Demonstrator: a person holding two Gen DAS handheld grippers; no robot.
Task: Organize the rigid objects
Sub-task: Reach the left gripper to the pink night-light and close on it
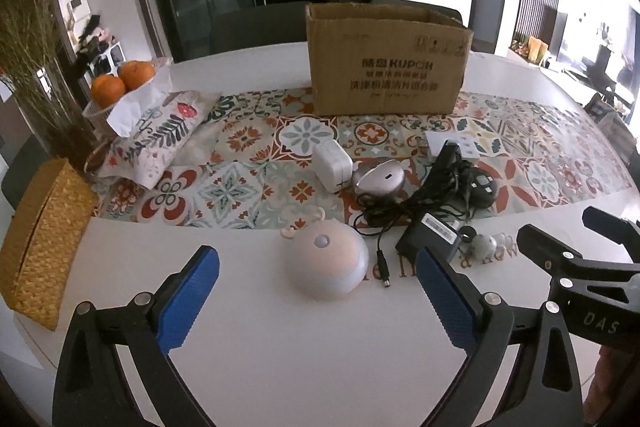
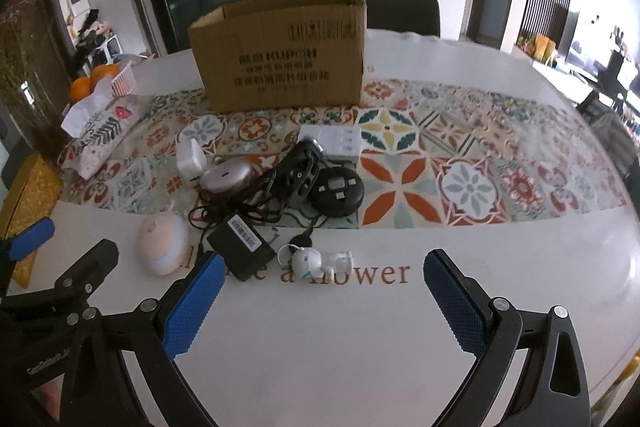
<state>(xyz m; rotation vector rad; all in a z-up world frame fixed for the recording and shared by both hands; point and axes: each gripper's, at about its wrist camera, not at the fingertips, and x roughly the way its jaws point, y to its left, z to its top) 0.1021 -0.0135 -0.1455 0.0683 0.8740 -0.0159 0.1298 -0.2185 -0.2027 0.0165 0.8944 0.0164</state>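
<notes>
Both tongs hovered low over the white table, and neither held anything: the left tongs stood spread wide with the blue pads well apart, and the right tongs were likewise spread and empty. The things to be sorted lay in a loose cluster between the tongs and the cardboard box, which stood open-topped on the patterned runner at the far side. Nearest the left tongs sat a round pink dome-shaped gadget with small ears, directly in line with the gap between its pads. Beside it lay a black power adapter with its tangled cable, and just right of that a small white figurine, the nearest thing ahead of the right tongs, though toward their left pad. Further back were a white plug block, a pinkish mouse-like device, a round black reel and a flat white socket strip. To my reading, the work stood at its opening step, since nothing could be seen inside the box from these angles and no item was lifted. The next move likely called for the left tongs to advance and straddle the dome across its widest part, closing gently because its smooth curved shell could slip, then carry it over the box's rim. The cable looked apt to snag neighbours when dragged.
</notes>
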